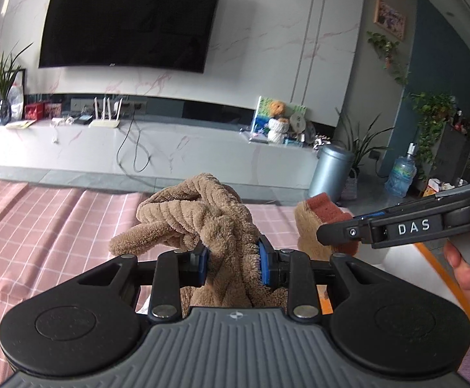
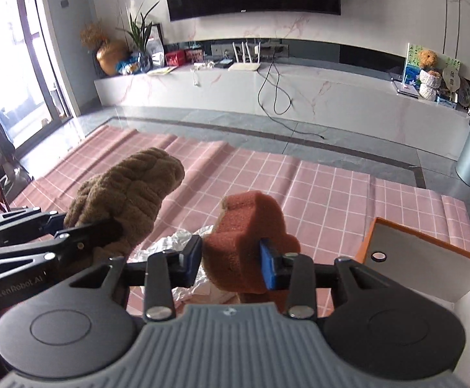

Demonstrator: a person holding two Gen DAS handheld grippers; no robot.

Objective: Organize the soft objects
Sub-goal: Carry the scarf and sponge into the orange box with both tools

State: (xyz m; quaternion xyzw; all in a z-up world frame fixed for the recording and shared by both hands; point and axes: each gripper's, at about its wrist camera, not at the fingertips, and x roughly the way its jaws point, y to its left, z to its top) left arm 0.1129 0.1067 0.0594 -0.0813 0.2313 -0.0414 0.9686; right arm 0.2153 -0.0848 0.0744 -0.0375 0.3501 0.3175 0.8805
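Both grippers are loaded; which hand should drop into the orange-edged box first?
Likely right: the right gripper, clamping the sponge, has the box directly beside it; the left gripper holds the towel farther off.

A: What's on the marble wall (image 1: 267, 48)?
B: A dark television (image 1: 131, 22) above a long marble ledge (image 2: 331, 90). Grey tiled floor (image 2: 235, 129); daylight through what seems a glass door (image 2: 8, 48).
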